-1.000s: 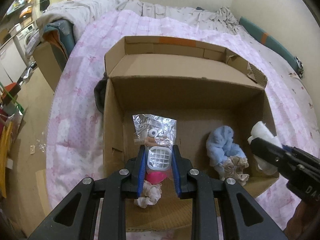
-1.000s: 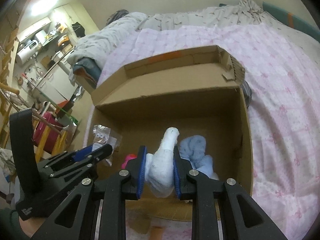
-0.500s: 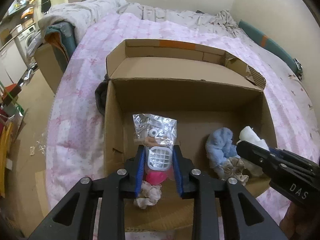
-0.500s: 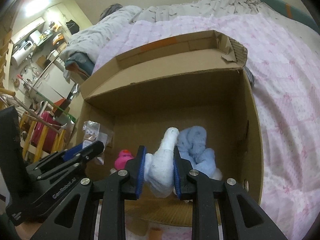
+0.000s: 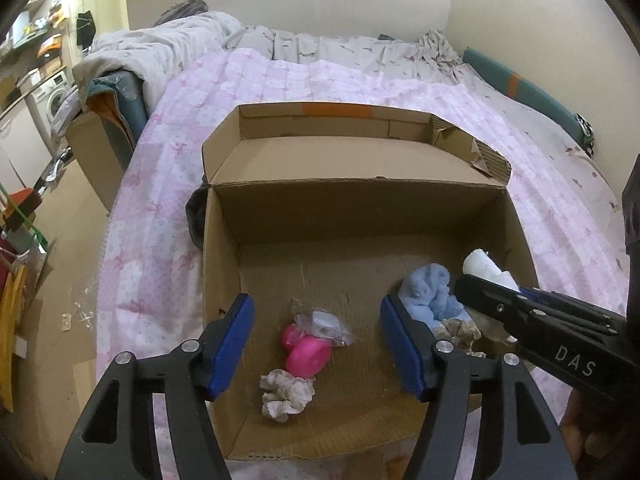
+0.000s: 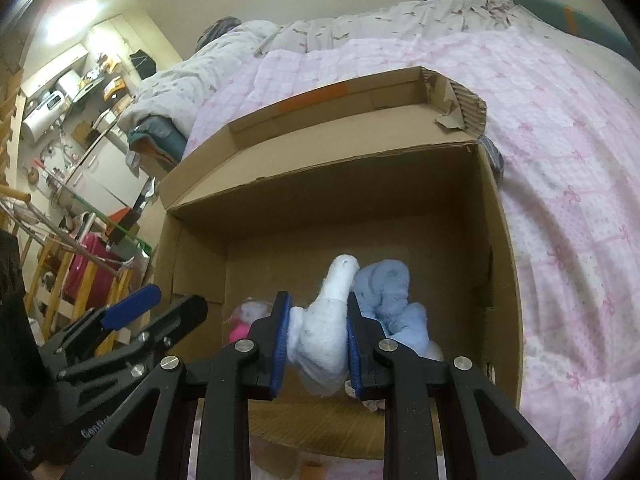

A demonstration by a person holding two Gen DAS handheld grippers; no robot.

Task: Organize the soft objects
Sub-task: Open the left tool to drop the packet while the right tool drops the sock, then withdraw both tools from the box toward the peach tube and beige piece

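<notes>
One item just released: the crinkly plastic packet (image 5: 325, 322) that sat clamped in the left gripper (image 5: 316, 346) half a second ago now lies on the box floor, resting against the pink toy (image 5: 306, 354), with a beige scrunchie (image 5: 285, 394) just nearer the front wall. Left fingers (image 5: 232, 344) now spread wide, nothing between them. Right gripper (image 6: 315, 344) still clenched on the white sock (image 6: 325, 332), held above the box's right front corner beside the blue cloth (image 6: 390, 300). Cardboard box (image 5: 360, 204) sits on the pink quilted bed (image 5: 160, 184), near its front edge. Judgement: left deposit done; sock drop is next.
</notes>
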